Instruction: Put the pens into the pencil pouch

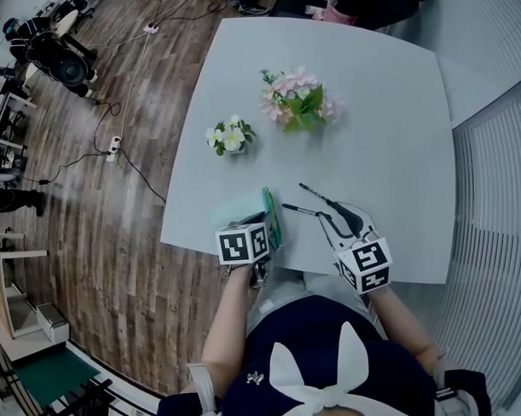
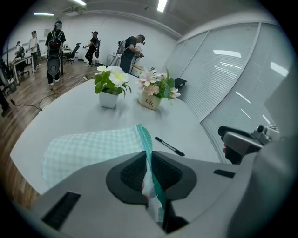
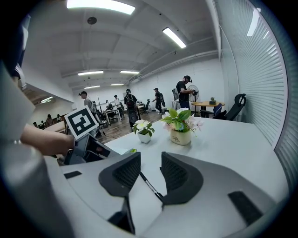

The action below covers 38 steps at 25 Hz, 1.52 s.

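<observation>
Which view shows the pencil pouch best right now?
Left gripper view: the pencil pouch fills the foreground, its zipper edge pinched in the left claw. Head view shows it small, partly behind the marker cube; right gripper view, barely a sliver.

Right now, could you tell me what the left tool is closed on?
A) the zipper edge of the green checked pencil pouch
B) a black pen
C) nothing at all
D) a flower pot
A: in the left gripper view the left tool is pinched shut on the teal zipper edge of the pencil pouch, while a black pen lies free beyond it.
</observation>
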### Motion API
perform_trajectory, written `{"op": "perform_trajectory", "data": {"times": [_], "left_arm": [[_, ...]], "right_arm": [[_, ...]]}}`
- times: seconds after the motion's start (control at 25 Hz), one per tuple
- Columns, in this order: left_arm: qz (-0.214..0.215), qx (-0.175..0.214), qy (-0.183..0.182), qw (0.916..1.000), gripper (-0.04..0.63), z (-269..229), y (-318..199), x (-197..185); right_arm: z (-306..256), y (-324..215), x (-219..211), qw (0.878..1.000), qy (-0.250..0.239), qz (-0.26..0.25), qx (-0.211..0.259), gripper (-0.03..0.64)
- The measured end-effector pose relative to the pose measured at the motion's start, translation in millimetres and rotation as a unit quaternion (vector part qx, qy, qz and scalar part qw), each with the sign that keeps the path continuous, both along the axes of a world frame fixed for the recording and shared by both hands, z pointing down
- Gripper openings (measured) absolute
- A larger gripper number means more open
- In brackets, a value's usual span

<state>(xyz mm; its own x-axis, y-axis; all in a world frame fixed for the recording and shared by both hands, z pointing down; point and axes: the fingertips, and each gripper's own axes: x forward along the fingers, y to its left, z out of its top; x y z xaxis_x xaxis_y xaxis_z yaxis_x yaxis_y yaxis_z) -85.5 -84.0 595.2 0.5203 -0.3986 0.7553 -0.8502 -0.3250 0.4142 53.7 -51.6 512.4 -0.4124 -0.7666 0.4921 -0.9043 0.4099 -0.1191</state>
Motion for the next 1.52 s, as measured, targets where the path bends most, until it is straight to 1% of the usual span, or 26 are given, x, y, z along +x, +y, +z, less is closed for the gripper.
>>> {"op": "perform_trajectory", "data": {"times": [0.24, 0.44, 0.6, 0.76, 1.0, 1.16, 1.32, 1.52], "left_arm": [[-0.005, 0.021, 0.024, 0.9995, 0.054, -25.9, -2.5, 0.1], [-0.013, 0.03, 0.044, 0.9985, 0.054, -44.8, -3.3, -1.6], [-0.03, 0.033, 0.083, 0.9955, 0.054, -60.8, -5.6, -1.6], [-0.053, 0.031, 0.129, 0.9898, 0.054, -72.8, -9.2, -4.8], [-0.072, 0.025, 0.179, 0.9809, 0.054, -83.9, -11.6, -7.4], [-0.078, 0.023, 0.196, 0.9773, 0.054, -89.8, -10.8, -9.2], [-0.078, 0.023, 0.202, 0.9761, 0.054, -91.1, -10.8, -8.3], [-0.079, 0.023, 0.203, 0.9757, 0.054, -91.8, -11.6, -10.2]], "right_arm": [[1.4, 1.4, 0.1, 1.0, 0.002, -0.005, -0.001, 0.144], [1.5, 2.4, 1.4, 1.0, 0.002, -0.007, -0.003, 0.144], [4.6, 2.3, 2.5, 1.0, 0.001, -0.008, -0.006, 0.144], [9.4, 0.5, 2.6, 1.0, 0.002, -0.009, -0.007, 0.144], [24.6, -0.7, 1.3, 1.0, 0.009, -0.018, -0.019, 0.144], [37.0, 1.0, 1.9, 0.999, 0.017, -0.026, -0.031, 0.143], [53.9, 2.3, 4.0, 0.998, 0.026, -0.04, -0.043, 0.144], [80.5, 4.8, 0.5, 0.994, 0.029, -0.082, -0.062, 0.146]]}}
